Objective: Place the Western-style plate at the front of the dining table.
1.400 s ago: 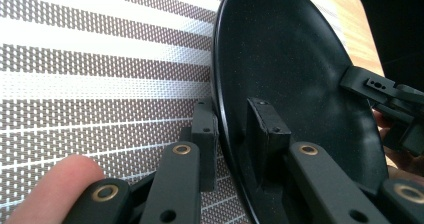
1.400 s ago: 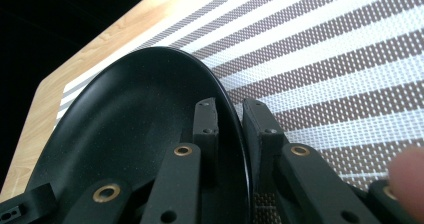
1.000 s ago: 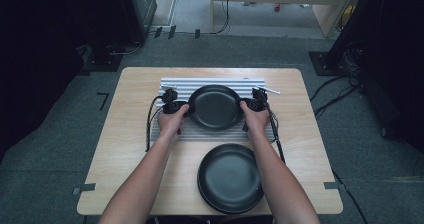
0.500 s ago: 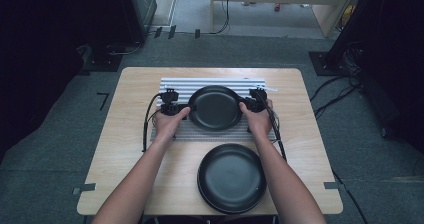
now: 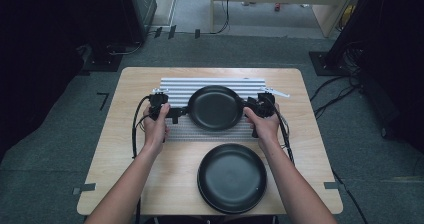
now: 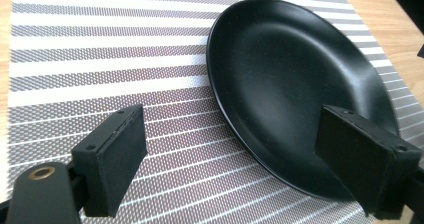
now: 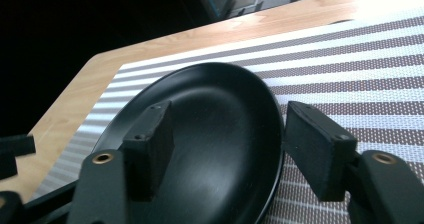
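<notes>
Plate point(image 5: 215, 107) on the striped placemat point(image 5: 175, 129) is the work in hand: it lies flat between the two tongs, its left rim just beside the left tongs point(image 5: 172, 113), its right rim between the spread jaws of the right tongs point(image 5: 250, 105). Both tongs have just been opening. In the left gripper view the left tongs point(image 6: 240, 169) stand wide apart, one jaw over the mat, the other over the plate's point(image 6: 295, 94) near rim, neither pressing. In the right gripper view the right tongs point(image 7: 230, 149) straddle the rim point(image 7: 272, 134) without pinching it. To finish the release well, I judge both hands should lift straight off together, jaws kept wide so no pad drags the rim. Nearer the person, a second black plate point(image 5: 231, 178) sits on the bare desk point(image 5: 125, 159), well apart. No brand, label or writing can be read anywhere
</notes>
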Action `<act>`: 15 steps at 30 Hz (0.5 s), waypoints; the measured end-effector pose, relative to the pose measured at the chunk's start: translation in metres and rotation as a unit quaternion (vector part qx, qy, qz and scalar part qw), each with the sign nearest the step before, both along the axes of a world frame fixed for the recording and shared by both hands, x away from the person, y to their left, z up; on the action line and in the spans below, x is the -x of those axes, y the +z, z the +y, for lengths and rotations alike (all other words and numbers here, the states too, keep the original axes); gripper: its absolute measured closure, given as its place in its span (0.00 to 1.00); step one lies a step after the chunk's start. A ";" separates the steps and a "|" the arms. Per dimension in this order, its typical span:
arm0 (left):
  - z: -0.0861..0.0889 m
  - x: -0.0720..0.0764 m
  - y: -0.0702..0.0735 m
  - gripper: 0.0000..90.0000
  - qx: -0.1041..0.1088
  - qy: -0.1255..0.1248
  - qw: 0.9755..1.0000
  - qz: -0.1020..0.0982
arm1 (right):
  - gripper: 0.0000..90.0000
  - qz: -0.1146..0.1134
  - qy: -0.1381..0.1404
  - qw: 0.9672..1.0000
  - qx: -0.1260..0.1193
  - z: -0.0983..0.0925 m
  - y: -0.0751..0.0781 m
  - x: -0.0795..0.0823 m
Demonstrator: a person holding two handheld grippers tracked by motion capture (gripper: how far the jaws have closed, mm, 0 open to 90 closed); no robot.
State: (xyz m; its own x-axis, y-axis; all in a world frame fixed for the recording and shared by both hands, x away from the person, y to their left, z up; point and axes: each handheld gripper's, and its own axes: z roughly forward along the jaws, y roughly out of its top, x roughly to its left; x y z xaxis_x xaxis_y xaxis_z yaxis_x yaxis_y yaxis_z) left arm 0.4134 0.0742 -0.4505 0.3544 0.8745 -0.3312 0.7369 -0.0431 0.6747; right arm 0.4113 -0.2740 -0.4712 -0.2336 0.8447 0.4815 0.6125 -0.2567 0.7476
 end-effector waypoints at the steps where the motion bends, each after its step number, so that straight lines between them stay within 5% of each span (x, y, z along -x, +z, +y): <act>1: 0.001 0.004 0.002 0.12 0.002 -0.005 1.000 -0.003 | 0.40 -0.009 -0.001 1.000 0.007 -0.002 0.001 0.006; 11: 0.020 0.025 0.004 0.11 0.012 -0.009 1.000 -0.012 | 0.41 -0.003 0.001 1.000 0.006 -0.024 -0.004 0.033; 15: 0.022 0.033 0.001 0.11 0.006 -0.021 1.000 -0.014 | 0.40 0.002 0.005 1.000 0.028 -0.028 -0.008 0.040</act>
State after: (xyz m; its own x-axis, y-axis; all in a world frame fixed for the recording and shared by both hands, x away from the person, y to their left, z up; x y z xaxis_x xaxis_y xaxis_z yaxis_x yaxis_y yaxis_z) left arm 0.3799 0.0961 -0.4490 0.3996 0.8545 -0.3319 0.7161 -0.0649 0.6950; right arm 0.3713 -0.3024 -0.4793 -0.2402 0.8683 0.4340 0.6173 -0.2084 0.7586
